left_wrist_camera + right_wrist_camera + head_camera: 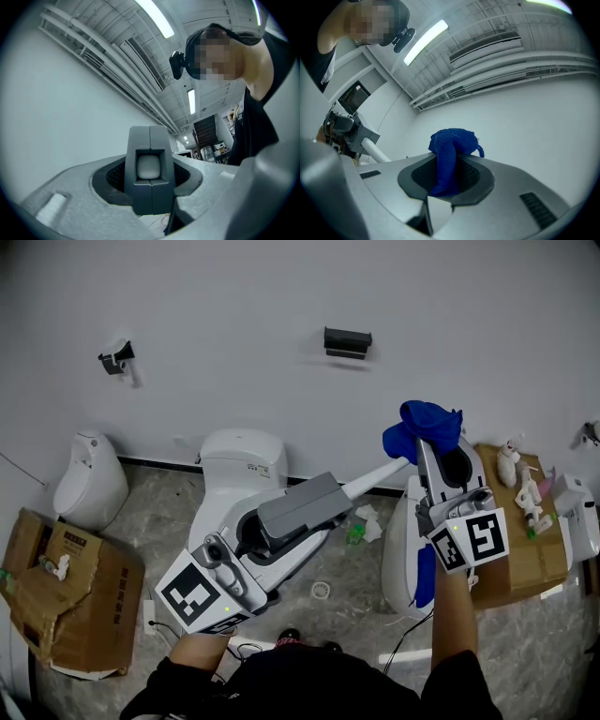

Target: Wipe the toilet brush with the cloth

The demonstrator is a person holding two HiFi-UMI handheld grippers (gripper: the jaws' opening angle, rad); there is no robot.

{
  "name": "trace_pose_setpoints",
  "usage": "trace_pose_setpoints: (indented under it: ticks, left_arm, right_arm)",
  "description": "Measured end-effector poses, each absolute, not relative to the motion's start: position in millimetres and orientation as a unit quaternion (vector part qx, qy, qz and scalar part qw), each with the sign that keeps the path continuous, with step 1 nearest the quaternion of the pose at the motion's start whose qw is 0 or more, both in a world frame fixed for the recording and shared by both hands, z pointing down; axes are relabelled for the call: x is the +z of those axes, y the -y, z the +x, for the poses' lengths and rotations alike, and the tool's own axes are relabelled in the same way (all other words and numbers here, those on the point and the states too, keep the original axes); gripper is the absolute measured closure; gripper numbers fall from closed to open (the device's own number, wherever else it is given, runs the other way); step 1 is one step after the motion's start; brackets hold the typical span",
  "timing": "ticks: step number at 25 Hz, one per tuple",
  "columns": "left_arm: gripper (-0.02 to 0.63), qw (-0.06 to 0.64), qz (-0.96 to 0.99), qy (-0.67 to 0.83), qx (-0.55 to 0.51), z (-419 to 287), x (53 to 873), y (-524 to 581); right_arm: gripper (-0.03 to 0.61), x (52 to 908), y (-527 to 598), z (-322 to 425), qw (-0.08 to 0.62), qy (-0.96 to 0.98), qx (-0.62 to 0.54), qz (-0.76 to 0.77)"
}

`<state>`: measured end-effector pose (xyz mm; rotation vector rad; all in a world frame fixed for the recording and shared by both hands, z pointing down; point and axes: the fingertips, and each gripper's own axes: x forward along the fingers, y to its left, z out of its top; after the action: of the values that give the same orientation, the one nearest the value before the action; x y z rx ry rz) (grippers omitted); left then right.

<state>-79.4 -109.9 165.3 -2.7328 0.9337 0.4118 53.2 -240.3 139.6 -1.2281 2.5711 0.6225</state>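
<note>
The left tongs (289, 531) are clamped on the grey block end of the toilet brush (305, 505), which is held in the air over a white toilet (242, 457). The brush's white shaft (375, 476) slants up to the blue cloth (427, 426). The right tongs (429, 454) pinch the cloth, which bunches above their tips.
</note>
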Motion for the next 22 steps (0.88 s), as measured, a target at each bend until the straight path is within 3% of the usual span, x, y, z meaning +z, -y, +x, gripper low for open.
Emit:
trace_pose_setpoints:
  ticks: [14,22]
  left_arm:
    - [0.428,0.119,-0.931,-0.321,0.129,-81.0,169.5,110.5]
    - [0.426,0.107,-0.928,-0.333,0.129,-105.8,171.0,118.9]
  right_arm:
    - [0.495,142.8,244.5,57.1,0.091,-0.866,0.220,-0.439]
    - [0.495,122.7,225.6,39.0,0.115,-0.866,0.226,-0.430]
